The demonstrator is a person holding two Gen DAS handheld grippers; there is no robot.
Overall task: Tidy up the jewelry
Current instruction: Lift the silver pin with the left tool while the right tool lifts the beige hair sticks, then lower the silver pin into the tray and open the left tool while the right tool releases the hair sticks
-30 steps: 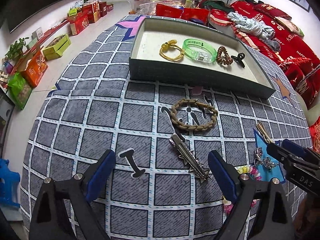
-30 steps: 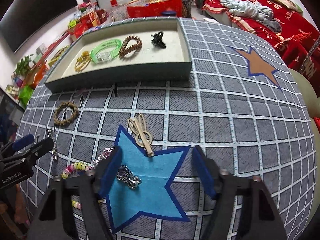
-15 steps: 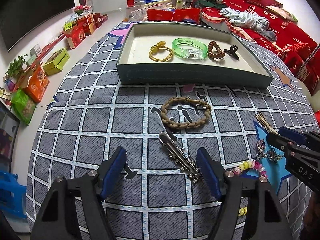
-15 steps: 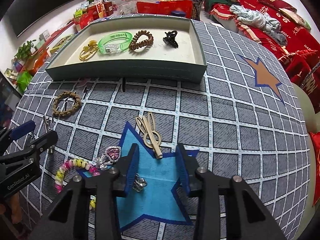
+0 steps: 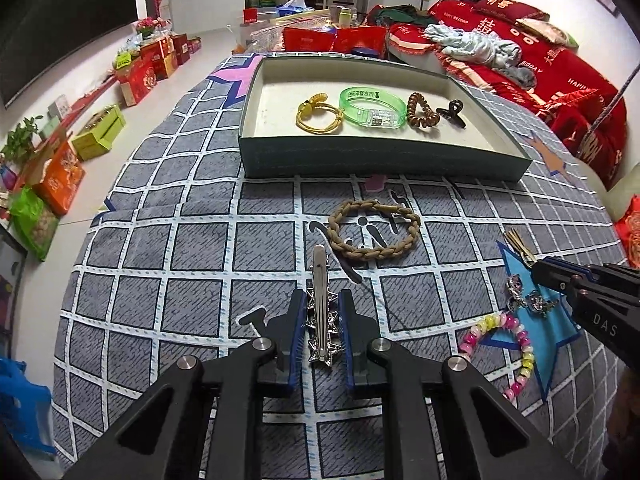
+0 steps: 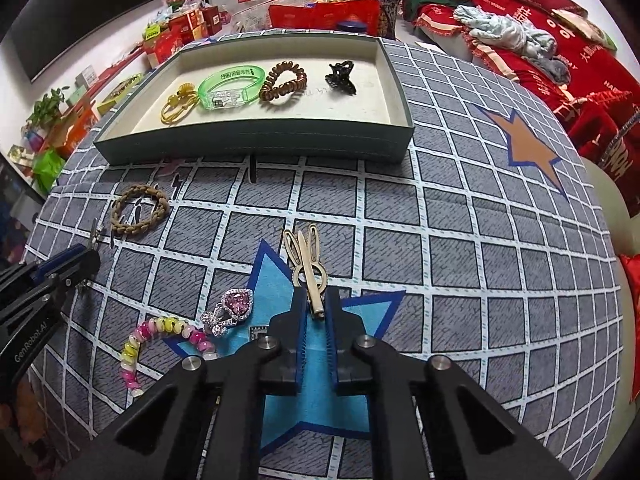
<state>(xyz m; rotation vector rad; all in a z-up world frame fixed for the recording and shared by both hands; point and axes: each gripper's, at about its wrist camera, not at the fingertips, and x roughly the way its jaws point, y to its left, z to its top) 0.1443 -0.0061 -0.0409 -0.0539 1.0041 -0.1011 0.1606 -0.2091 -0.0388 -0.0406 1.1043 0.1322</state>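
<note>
Silver star-studded metal hair clip (image 5: 320, 304) sits pinched in the left gripper (image 5: 320, 328), gold rabbit-eared hairpin (image 6: 306, 264) in the right gripper (image 6: 316, 320), both seemingly bound for the far green tray (image 5: 360, 160).

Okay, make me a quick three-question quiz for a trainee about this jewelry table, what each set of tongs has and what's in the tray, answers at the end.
1. True or false: the left tongs are shut on the silver star hair clip.
2. How many pieces lie in the tray? A) two B) four C) six
3. Fill in the blank: the right tongs are shut on one end of the gold clip, while the braided bracelet lies ____ the tray (inside or outside).

Key: 1 true; 2 B; 3 outside.
</note>
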